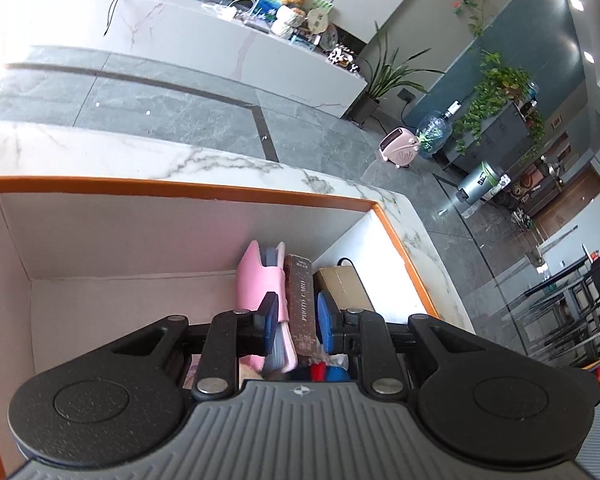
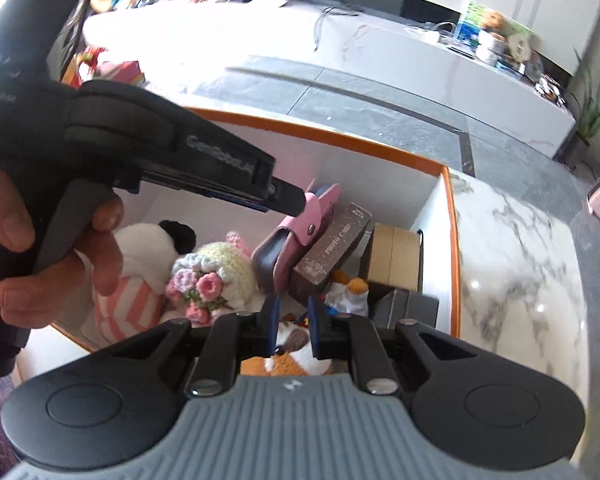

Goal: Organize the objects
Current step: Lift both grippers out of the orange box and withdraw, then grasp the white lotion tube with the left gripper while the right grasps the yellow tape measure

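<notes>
An orange-rimmed white box [image 1: 180, 188] [image 2: 340, 136] holds a pink snap case [image 1: 252, 280] [image 2: 296, 236] leaning on a brown "PHOTO CARD" box [image 1: 300, 300] [image 2: 336, 240]. My left gripper [image 1: 298, 320] hangs over them with its pads a narrow gap apart. The case's edge and the brown box show through that gap, and I cannot tell whether the pads press on either. In the right wrist view its tip [image 2: 296, 200] meets the case's top flap. My right gripper [image 2: 294, 320] is shut above an orange-and-white plush [image 2: 292, 344].
Also in the box are a panda plush [image 2: 148, 248], a crochet bouquet [image 2: 204, 284], a cardboard carton [image 2: 396, 256] [image 1: 340, 284] and a dark grey block [image 2: 412, 308]. A person's hand [image 2: 60, 264] holds the left gripper. The box sits on a marble table [image 2: 520, 260].
</notes>
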The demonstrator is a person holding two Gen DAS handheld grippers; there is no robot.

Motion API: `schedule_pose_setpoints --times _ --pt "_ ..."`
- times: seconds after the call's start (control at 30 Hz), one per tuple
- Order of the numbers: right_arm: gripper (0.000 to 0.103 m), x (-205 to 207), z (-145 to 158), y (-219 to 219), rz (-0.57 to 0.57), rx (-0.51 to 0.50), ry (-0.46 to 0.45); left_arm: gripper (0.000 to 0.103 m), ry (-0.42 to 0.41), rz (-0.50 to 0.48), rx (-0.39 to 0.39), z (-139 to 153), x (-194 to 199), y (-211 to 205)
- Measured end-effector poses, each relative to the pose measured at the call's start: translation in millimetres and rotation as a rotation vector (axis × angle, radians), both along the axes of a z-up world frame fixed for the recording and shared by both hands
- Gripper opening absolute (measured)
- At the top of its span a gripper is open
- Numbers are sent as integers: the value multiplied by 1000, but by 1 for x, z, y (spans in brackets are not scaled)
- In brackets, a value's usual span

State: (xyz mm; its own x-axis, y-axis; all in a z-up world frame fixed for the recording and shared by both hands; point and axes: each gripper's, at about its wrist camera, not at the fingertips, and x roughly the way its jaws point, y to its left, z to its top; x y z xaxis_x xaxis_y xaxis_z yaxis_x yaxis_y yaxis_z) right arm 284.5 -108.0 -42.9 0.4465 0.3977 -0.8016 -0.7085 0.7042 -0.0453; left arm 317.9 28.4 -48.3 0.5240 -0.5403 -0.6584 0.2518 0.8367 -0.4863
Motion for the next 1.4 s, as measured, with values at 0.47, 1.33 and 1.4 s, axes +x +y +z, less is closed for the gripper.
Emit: schedule_pose_setpoints --times 0.47,1.33,1.4 --pt "25 -87 18 -48 -62 214 -138 25 -235 49 151 57 -105 -2" --pt "58 -132 -61 -113 -89 193 10 63 101 60 500 -16 -217 68" --pt "58 -133 -64 -112 -88 179 2 66 125 60 510 -20 -218 70"
